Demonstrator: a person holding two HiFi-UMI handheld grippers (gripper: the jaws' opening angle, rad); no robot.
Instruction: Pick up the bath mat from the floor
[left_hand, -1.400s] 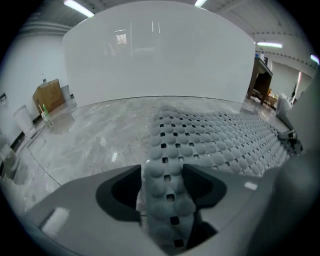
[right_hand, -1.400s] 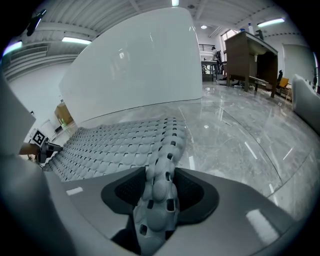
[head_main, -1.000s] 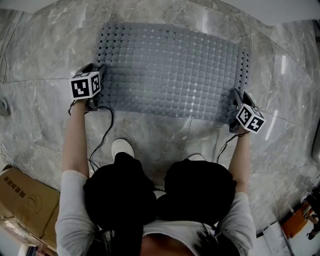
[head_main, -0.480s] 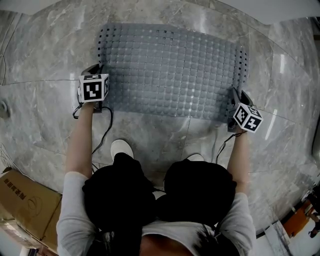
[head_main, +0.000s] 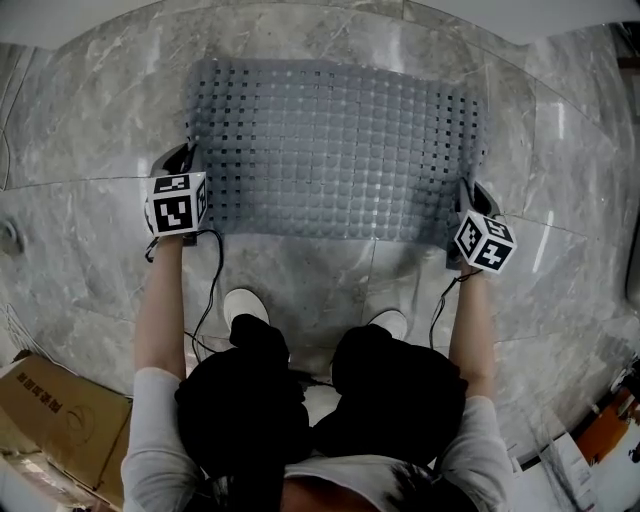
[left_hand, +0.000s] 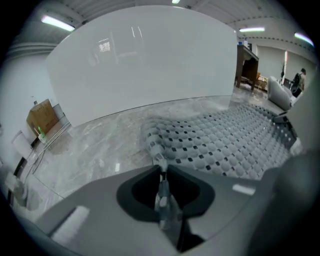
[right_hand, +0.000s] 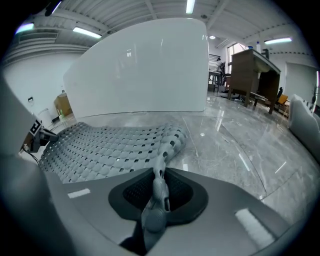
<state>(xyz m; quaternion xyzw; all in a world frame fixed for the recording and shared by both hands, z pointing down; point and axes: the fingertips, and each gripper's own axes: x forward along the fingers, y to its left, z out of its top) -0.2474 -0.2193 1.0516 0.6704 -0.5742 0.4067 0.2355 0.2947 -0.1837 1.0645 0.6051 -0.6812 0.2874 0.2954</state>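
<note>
The grey bath mat (head_main: 335, 150), bumpy and full of small holes, lies spread on the marble floor ahead of the person. My left gripper (head_main: 192, 190) pinches its near left corner, and my right gripper (head_main: 466, 212) pinches its near right corner. Both pairs of jaws have just been closing, and the mat's edge is between them. In the left gripper view the mat (left_hand: 225, 145) runs off to the right from the left gripper (left_hand: 161, 172). In the right gripper view the mat (right_hand: 110, 147) runs off to the left from the right gripper (right_hand: 159, 182). Both held corners are raised a little off the floor.
A large white curved panel (left_hand: 140, 60) stands just beyond the mat. The person's white shoes (head_main: 245, 302) are right behind its near edge. A cardboard box (head_main: 55, 420) sits at the near left. An orange object (head_main: 615, 425) is at the near right. A desk (right_hand: 250, 70) stands far off.
Both grippers have shut on the mat's near corners and risen a little. The mat's near edge has come up off the floor with them.
</note>
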